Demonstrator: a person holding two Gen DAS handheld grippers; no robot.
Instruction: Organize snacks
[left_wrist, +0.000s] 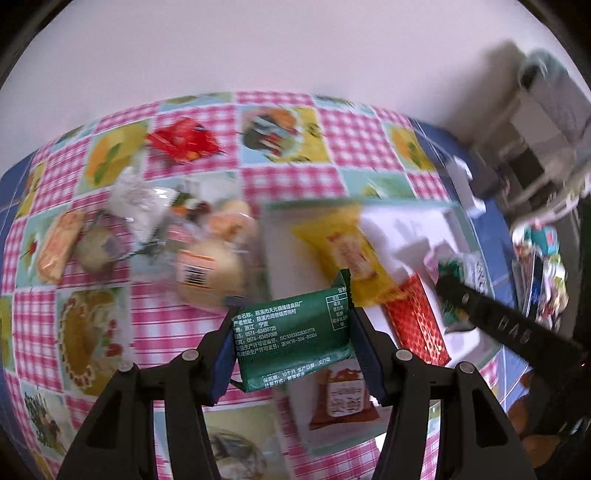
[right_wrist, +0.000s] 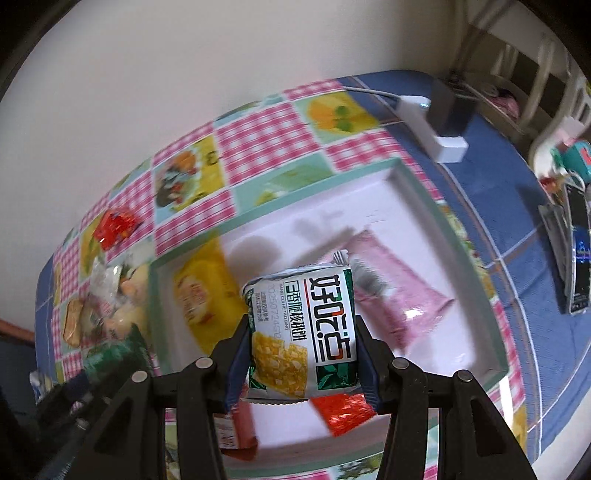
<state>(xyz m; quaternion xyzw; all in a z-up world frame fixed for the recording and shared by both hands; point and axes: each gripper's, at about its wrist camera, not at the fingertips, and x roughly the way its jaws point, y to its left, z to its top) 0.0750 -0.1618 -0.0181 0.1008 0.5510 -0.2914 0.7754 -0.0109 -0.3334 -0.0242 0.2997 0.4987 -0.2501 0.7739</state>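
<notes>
My left gripper (left_wrist: 291, 332) is shut on a green snack packet (left_wrist: 295, 336) with white print, held above the near left edge of the white tray (left_wrist: 280, 236). My right gripper (right_wrist: 301, 343) is shut on a white and green snack packet (right_wrist: 303, 328) with a yellow picture, held over the tray (right_wrist: 417, 206). In the tray lie a yellow packet (right_wrist: 201, 295), a pink packet (right_wrist: 399, 291), a red packet (right_wrist: 343, 411) and an orange packet (left_wrist: 341, 397). The right gripper also shows in the left wrist view (left_wrist: 458, 291).
A pile of loose snacks (left_wrist: 147, 229) and a red packet (left_wrist: 184, 142) lie on the checked tablecloth left of the tray. A white charger block (right_wrist: 436, 129) sits behind the tray. Chairs and clutter (left_wrist: 543, 258) stand at the right.
</notes>
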